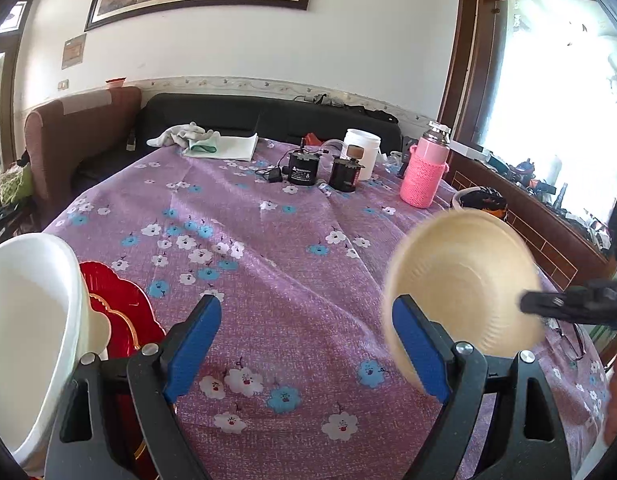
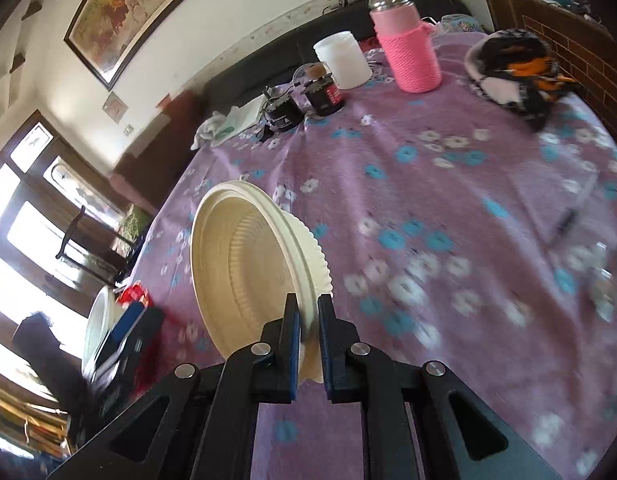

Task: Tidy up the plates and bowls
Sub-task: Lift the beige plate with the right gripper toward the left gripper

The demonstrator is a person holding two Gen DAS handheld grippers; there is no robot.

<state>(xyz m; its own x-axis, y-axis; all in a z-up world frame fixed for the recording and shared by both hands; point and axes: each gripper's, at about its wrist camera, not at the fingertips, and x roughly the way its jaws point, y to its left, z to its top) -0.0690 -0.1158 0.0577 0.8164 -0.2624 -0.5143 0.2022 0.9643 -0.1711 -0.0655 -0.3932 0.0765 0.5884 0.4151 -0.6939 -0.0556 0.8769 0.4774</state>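
Now the right gripper [image 2: 308, 336] has its jaws pinched tight on the rim of a cream paper bowl [image 2: 244, 264], held tilted on edge above the purple flowered tablecloth [image 2: 448, 184]. Beyond the bowl the cloth lies bare up to the pink sleeved bottle [image 2: 410, 54], white tub [image 2: 342, 60] and black canisters [image 2: 324, 94] near the far edge. The left gripper [image 1: 304, 340] stands wide apart with nothing between its blue pads, over open cloth left of the bowl. A white bowl [image 1: 28, 320] and red plate [image 1: 120, 308] sit further left, at the near edge.
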